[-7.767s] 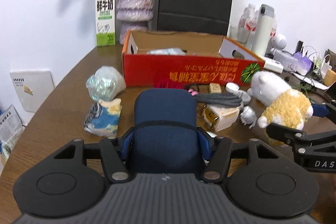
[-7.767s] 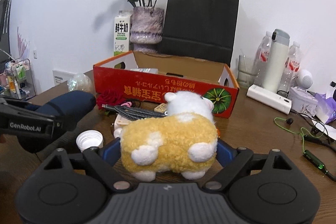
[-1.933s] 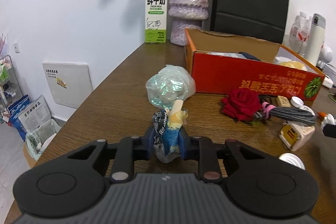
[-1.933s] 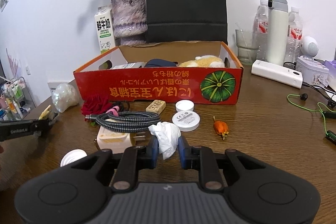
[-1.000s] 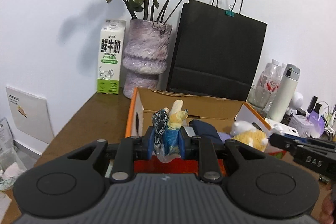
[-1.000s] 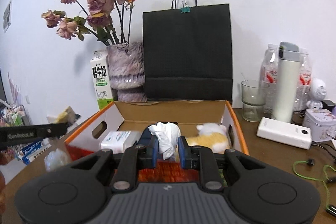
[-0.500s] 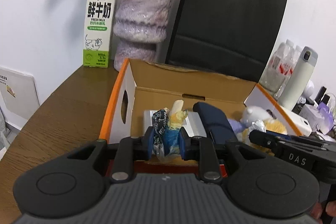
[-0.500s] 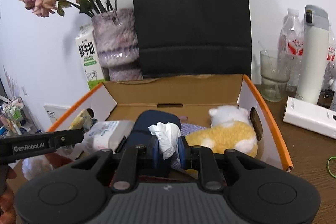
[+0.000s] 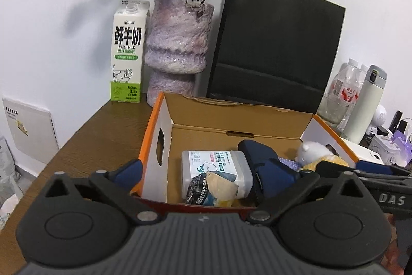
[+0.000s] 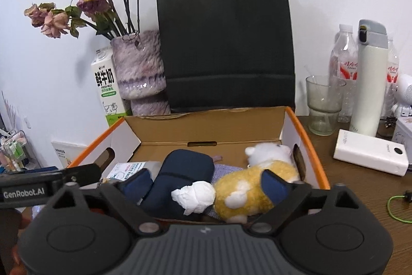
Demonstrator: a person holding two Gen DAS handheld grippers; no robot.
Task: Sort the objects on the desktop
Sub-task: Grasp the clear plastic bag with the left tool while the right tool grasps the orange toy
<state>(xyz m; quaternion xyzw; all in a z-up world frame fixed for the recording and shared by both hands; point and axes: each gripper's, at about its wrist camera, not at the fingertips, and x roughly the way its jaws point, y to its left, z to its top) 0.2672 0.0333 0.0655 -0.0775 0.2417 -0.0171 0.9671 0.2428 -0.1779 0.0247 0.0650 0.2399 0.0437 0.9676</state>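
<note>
Both grippers, left [image 9: 206, 172] and right [image 10: 204, 183], hang over the box [image 9: 154, 130] with jaws spread wide, wrapper [image 9: 212, 188] and tissue [image 10: 194, 196] lying loose inside beside the pouch [image 10: 180, 172] and plush [image 10: 257, 182]; what remains on the counter is out of view.

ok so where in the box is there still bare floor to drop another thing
Bare cardboard runs along the back wall of the box, behind the navy case and plush sheep. The front is crowded: wipes pack, crumpled wrapper, tissue wad.
</note>
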